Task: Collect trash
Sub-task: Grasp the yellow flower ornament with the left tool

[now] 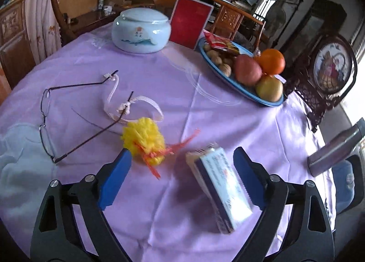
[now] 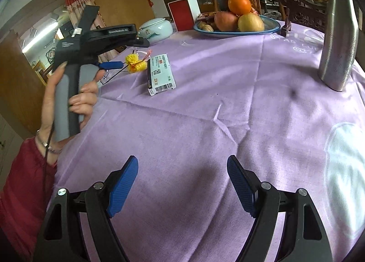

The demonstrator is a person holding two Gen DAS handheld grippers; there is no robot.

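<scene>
A white and dark medicine box lies on the purple tablecloth between my left gripper's blue fingers, close to the right finger. My left gripper is open and hovers just above the cloth. A yellow mesh ball with orange ribbon lies at the tip of its left finger. In the right wrist view the box and the yellow ball lie far ahead, with the left gripper held by a hand beside them. My right gripper is open and empty over bare cloth.
Wire glasses with a white cord lie left of the ball. A white lidded jar, a red box and a blue fruit plate stand at the back. A steel flask stands at the right.
</scene>
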